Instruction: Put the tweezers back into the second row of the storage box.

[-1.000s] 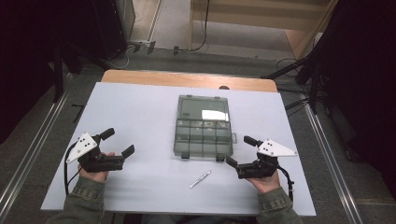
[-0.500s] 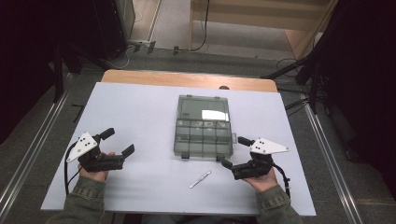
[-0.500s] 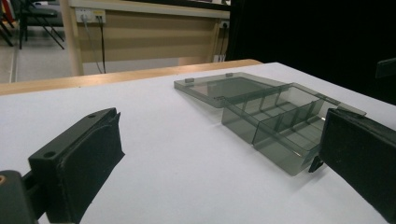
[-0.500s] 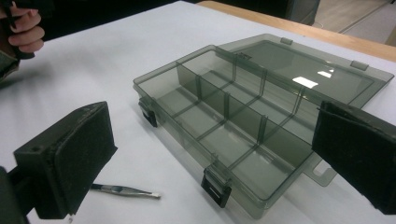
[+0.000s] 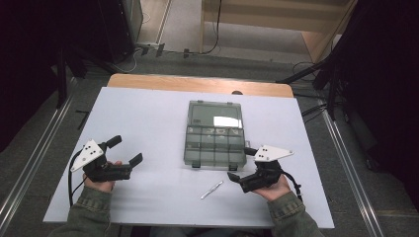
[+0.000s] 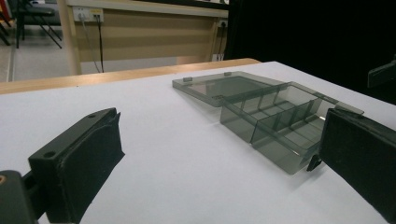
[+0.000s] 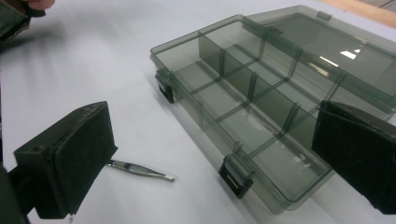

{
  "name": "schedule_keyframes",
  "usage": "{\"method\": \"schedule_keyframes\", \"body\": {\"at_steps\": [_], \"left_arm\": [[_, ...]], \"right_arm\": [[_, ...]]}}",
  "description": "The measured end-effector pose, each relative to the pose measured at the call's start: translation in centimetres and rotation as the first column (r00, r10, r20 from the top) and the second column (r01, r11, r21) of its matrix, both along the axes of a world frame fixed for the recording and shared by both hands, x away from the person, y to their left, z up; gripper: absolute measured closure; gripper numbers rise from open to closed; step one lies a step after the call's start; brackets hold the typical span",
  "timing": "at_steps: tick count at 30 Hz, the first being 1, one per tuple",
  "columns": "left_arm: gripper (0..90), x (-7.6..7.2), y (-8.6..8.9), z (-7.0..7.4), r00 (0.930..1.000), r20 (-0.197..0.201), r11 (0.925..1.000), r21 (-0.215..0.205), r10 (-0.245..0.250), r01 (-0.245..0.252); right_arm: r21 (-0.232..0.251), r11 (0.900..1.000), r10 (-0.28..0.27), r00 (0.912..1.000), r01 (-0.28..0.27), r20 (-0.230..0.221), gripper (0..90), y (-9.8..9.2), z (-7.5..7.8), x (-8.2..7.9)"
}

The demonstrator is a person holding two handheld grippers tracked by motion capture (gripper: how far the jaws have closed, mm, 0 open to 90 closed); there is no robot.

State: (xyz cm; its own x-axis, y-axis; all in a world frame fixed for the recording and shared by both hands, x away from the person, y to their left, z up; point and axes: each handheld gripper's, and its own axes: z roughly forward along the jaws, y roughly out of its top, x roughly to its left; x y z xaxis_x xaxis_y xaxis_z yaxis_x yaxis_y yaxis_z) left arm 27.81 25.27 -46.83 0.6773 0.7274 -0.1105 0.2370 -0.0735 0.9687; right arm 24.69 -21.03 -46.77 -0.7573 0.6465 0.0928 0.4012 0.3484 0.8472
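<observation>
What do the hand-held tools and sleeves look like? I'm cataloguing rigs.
Each claw, left and right, is black with two blocky padded jaws. A pale three-cornered plate with dark dots tops each, and a black cable trails from the right one. The person wears olive-green sleeves with ribbed cuffs.

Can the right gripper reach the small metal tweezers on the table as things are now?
Probably yes. The thin metal tweezers lie bare on the white table, just left of the open right gripper; nothing lies between them.
</observation>
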Motion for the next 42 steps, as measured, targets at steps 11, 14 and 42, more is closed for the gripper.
{"method": "schedule_keyframes", "body": {"at_steps": [11, 14, 42], "left_arm": [[0.0, 0.0, 0.0, 0.0, 1.0000, -0.004, 1.0000, -0.004, 0.001, -0.001], [0.0, 0.0, 0.0, 0.0, 1.0000, -0.003, 1.0000, -0.005, -0.001, 0.001], [0.0, 0.2, 0.0, -0.1, 0.9995, -0.030, 0.9997, -0.025, -0.009, 0.008]], "right_arm": [[-0.079, 0.993, 0.085, 0.9953, -0.089, -0.046, 0.9, 1.4, 0.1, 0.4], [-0.092, 0.991, 0.096, 0.9939, -0.101, -0.054, 1.6, 1.6, 0.1, 0.5], [-0.317, 0.879, 0.308, 0.9322, -0.355, -0.190, 7.7, 5.2, -0.2, 1.8]]}}
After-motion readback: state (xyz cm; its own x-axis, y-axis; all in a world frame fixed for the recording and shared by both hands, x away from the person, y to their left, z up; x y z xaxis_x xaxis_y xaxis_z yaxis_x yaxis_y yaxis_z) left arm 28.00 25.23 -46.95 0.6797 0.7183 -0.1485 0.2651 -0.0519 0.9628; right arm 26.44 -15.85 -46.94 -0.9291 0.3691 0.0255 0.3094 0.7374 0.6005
